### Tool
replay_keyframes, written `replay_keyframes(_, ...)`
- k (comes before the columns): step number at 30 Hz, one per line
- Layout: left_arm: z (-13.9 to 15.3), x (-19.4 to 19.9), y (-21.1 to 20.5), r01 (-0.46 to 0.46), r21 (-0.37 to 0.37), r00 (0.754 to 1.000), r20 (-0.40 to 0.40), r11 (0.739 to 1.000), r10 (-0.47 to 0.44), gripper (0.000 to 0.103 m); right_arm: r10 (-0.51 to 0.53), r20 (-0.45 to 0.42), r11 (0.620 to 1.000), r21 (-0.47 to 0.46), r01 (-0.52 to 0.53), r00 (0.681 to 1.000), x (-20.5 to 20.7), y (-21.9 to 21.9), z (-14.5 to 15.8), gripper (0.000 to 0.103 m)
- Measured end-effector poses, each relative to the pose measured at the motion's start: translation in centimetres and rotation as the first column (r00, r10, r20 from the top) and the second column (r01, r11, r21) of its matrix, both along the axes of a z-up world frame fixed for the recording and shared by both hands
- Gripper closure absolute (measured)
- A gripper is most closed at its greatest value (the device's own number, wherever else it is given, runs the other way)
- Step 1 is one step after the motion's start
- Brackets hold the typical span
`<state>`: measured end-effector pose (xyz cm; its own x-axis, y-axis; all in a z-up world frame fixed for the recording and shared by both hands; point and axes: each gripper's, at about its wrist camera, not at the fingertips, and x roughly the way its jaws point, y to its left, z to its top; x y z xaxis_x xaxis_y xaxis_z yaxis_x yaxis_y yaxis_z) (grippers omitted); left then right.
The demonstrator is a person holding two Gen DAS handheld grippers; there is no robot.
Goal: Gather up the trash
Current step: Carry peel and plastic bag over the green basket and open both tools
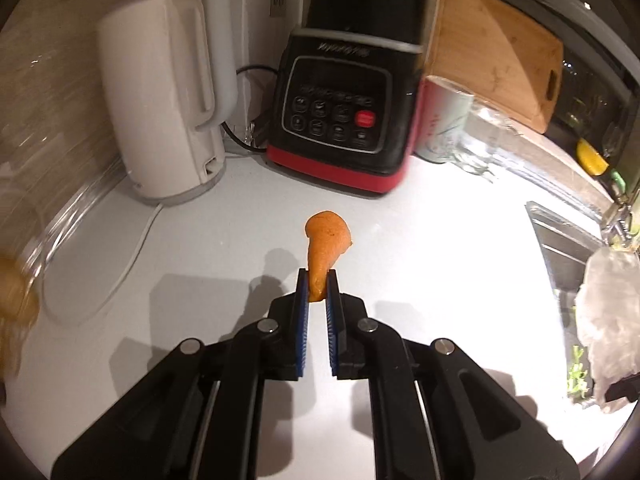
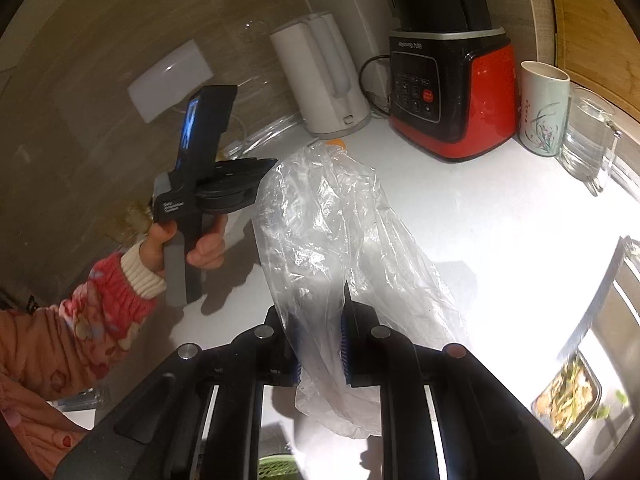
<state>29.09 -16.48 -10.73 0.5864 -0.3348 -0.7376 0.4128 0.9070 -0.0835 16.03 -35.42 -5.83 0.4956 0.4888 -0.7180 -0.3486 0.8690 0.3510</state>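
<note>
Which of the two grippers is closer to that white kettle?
Left. The left gripper, shut on the orange peel, hangs over the counter in front of the white kettle. The right gripper, clamping the plastic bag, sits farther back.

One orange peel (image 1: 326,246), one plastic bag (image 2: 340,240), one kettle (image 1: 160,108), one blender (image 1: 348,112), one cup (image 2: 542,108), one glass jug (image 2: 586,140)

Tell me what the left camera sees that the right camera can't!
Only the left wrist view shows the peel pinched in the left gripper, plus the board's handle hole. Only the right wrist view shows the person's hand, the right gripper shut on the bag, and a food box. Both show the kettle, blender, cup and counter.
</note>
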Motion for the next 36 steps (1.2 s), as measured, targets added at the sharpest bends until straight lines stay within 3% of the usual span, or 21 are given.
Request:
replay_keyframes(7, 4.2, -13.2, 1.3, -0.053, -0.054, 0.999, -0.007, 0.997, 0.053, 0.095, -0.018, 0.005, 0.999, 0.038, 0.018, 1.0, -10.2, 1.0, 2.2, 0.087)
replay_keyframes(11, 5.6, -20.9, 1.1, -0.069, -0.034, 0.997, 0.011, 0.997, 0.07, 0.095, -0.016, 0.008, 0.999, 0.035, 0.015, 1.0, -16.5, 1.7, 3.1, 0.087)
replay_keyframes(20, 7.1, -33.0, 0.4, -0.104, -0.044, 0.995, -0.011, 0.994, 0.103, 0.095, -0.017, 0.025, 1.0, 0.025, 0.016, 1.0, -28.0, 2.4, 3.6, 0.087)
replay_keyframes(29, 6.1, -38.6, -1.3, -0.057, -0.033, 0.998, -0.027, 0.998, 0.056, 0.095, -0.056, 0.025, 0.998, 0.037, 0.055, 0.998, -33.5, 2.0, 3.0, 0.087)
replay_keyframes(33, 2.9, -39.7, -1.9, -0.034, -0.014, 0.996, -0.089, 0.999, 0.033, 0.095, -0.097, -0.001, 0.994, 0.049, 0.097, 0.995, -34.3, 1.2, 1.7, 0.086)
replay_keyframes(36, -1.1, -39.9, -2.6, -0.003, -0.015, 0.985, -0.173, 1.0, 0.001, 0.094, -0.123, -0.033, 0.991, 0.053, 0.125, 0.992, -34.6, 0.5, 0.4, 0.087)
